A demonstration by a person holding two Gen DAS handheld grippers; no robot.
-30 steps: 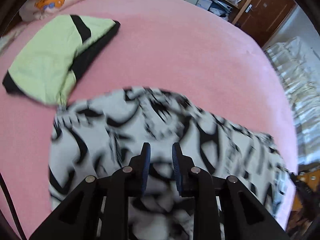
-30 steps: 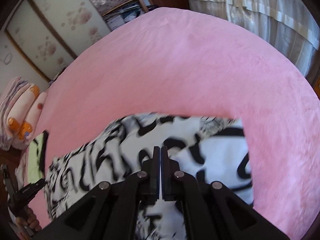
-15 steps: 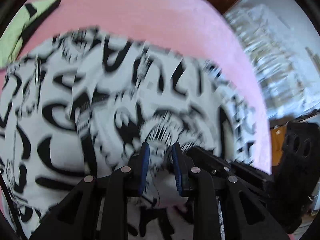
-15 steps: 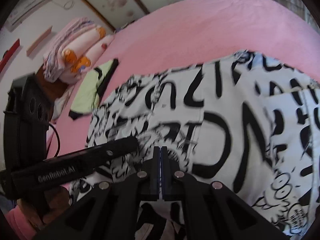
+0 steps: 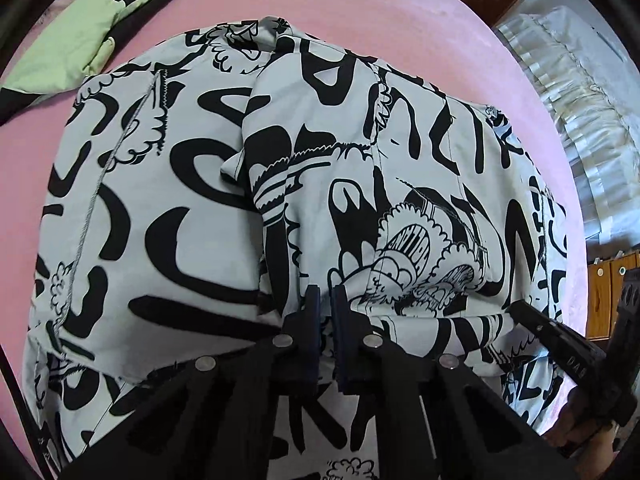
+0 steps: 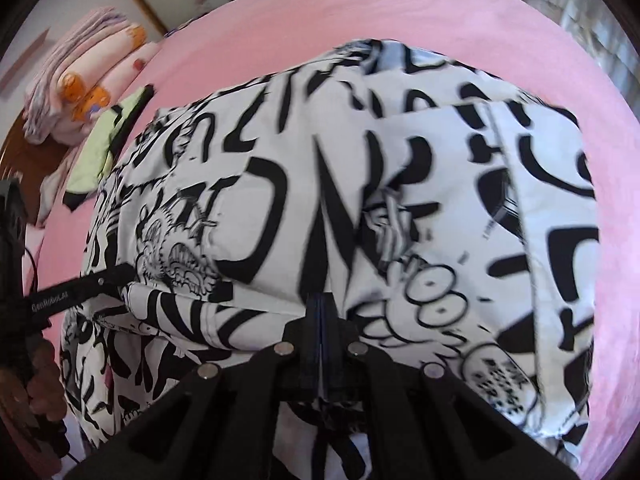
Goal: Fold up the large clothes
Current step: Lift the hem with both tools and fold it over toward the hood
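The garment point(image 5: 200, 184) is white, printed all over with bold black graffiti letters, swirls and cartoon faces; grey stitching runs along a seam at 9 o'clock in the left view. It lies on a plain pink bedcover point(image 5: 304, 4). At 10 o'clock sits a second cloth point(image 5: 76, 48), pale lime green with black bands and edging. In the right view, at 10 o'clock, a bedding pile point(image 6: 84, 60) shows pale pink with lilac stripes and orange cartoon patches. Both grippers are black, the left gripper point(image 5: 325, 304) with dark blue pads point(image 5: 314, 320). At 3 o'clock in the left view hangs a white pleated curtain point(image 5: 576, 80).
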